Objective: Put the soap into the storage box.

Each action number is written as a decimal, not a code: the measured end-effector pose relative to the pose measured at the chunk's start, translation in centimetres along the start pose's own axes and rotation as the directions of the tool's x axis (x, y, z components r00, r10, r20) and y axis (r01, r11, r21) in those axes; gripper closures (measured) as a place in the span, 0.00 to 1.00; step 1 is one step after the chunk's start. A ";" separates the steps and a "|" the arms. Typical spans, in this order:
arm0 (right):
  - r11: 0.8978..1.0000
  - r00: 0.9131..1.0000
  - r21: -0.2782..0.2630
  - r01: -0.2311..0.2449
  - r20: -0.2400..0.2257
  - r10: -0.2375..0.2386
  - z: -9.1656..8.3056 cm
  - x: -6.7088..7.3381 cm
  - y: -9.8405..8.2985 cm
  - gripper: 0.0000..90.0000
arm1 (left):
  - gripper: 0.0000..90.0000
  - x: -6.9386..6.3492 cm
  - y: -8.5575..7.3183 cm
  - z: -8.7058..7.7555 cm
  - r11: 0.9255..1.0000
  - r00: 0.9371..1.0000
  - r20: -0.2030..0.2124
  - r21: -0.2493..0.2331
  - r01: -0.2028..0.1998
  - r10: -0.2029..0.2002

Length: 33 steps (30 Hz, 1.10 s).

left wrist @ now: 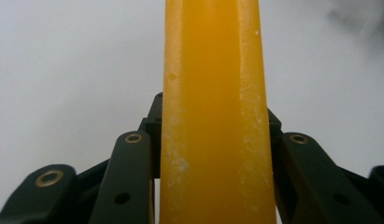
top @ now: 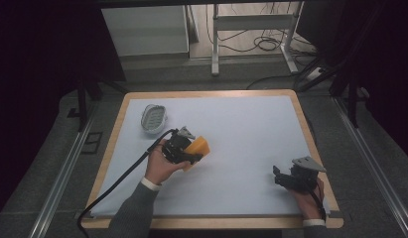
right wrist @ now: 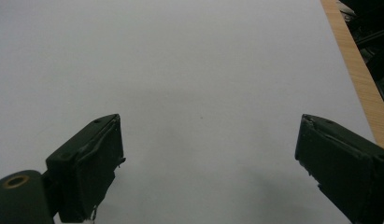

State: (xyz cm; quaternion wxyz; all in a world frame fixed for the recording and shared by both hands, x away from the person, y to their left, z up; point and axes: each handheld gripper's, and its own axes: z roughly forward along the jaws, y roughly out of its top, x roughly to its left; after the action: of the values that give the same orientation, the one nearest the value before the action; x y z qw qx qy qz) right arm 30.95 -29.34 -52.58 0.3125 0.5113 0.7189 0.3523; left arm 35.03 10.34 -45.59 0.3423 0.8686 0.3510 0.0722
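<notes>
Nearest the camera, at the bench's front edge, the person's two forearms come in from below. Going left to right: the left hand (top: 159, 166) holds the left gripper (top: 192, 154) above the white sheet, and its fingers (left wrist: 133, 182) are clenched on a yellow-orange block (top: 199, 147), which looks like a bar of soap or a sponge. In the left gripper view the block stands upright between the two black fingers, pressed on both sides, with a pale powdery bloom on its faces. Behind and to the left of it, near the far left corner, a small oval ribbed dish (top: 154, 118) lies empty on the sheet, well apart from the block. Far to the right, the right gripper (top: 280, 177) rests low near the bench's right front corner, its fingers (right wrist: 89, 163) released and spread wide with nothing but the white sheet between them.

The hold seems to catch the block near one end, so a smooth bar could slip or pivot out if the wrist turns quickly. If the dish is the goal, a tilted release might tip the light dish.

Count: one block, one dish, two grippers.
</notes>
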 end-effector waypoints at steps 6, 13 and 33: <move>1.000 1.000 0.000 0.000 0.002 0.000 0.0 0.0 0.0 0.09 | 0.68 0.9 -0.5 -0.9 0.999 1.000 -0.008 -0.021 0.027 -0.027; 1.000 1.000 0.001 -0.003 0.002 0.003 0.0 0.0 0.0 0.09 | 0.68 1.7 -0.9 -1.7 0.998 0.998 -0.013 -0.035 0.054 -0.055; 1.000 1.000 -0.005 -0.002 0.009 0.002 0.0 0.0 0.0 0.09 | 0.68 2.9 -1.1 -3.6 0.995 0.997 -0.036 -0.066 0.070 -0.072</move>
State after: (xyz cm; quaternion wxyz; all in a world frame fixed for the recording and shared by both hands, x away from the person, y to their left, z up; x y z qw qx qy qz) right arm 30.91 -29.31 -52.59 0.3166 0.5131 0.7160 0.3519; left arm 35.24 14.83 -43.90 0.3659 0.8425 0.3855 0.0879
